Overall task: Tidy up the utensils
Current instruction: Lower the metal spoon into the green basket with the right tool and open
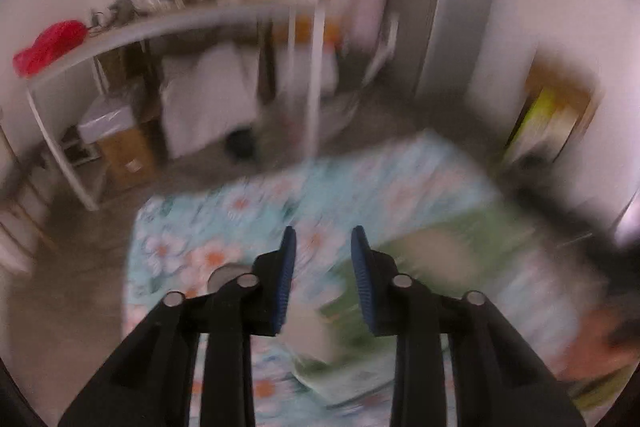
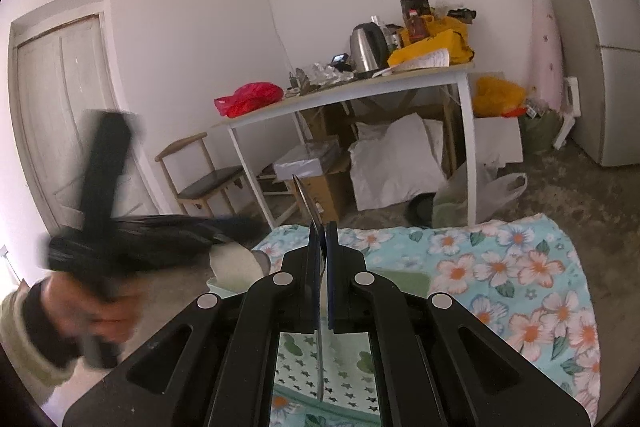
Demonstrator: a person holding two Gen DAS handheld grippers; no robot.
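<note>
My right gripper [image 2: 323,231] is shut on a thin metal utensil [image 2: 306,199], seen edge-on; its wider end sticks up past the fingertips and its handle runs down between the jaws. Below it lies a green star-patterned tray [image 2: 344,359] on the floral tablecloth [image 2: 500,267]. In the left wrist view, which is heavily blurred, my left gripper [image 1: 323,239] hangs above the floral tablecloth [image 1: 240,211] with its blue pads [image 1: 286,279] apart and nothing between them. The green tray [image 1: 460,243] shows as a smear to its right. A person's hand [image 2: 92,307] carries that gripper at the left of the right wrist view.
A pale cup-like object [image 2: 236,263] stands at the cloth's left edge. Beyond the table stand a white side table [image 2: 360,95] loaded with a kettle and bags, a wooden chair [image 2: 200,183], boxes, and a fridge [image 2: 592,39] at the right.
</note>
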